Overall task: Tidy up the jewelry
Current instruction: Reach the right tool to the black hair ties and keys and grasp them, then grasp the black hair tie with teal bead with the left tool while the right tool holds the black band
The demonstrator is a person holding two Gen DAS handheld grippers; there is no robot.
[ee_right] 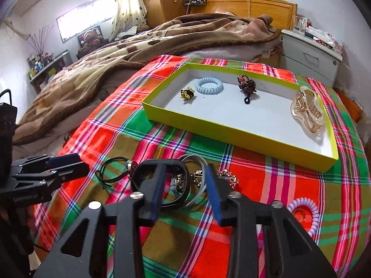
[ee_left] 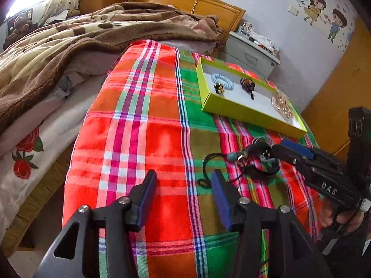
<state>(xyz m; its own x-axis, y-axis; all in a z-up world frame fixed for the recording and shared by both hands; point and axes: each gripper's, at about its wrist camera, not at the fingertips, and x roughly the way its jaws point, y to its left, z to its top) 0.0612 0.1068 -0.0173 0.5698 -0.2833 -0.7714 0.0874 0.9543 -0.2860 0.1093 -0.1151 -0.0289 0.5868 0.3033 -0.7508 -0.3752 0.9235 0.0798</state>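
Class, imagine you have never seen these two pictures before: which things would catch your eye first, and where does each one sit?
The bright plaid cloth spread over the bed grabs attention first. On it lies a yellow-green tray holding a pale blue coil hair tie at its far left and a gold claw clip at its right end. Nearer, a tangle of bangles sits at the right gripper.

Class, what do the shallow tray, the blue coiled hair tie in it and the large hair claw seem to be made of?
Tray: probably cardboard, matte lime outside, white inside, thin folded walls.
Blue coiled hair tie: likely plastic, smooth glossy spiral.
Hair claw: seemingly translucent plastic with gold-toned parts, shiny.
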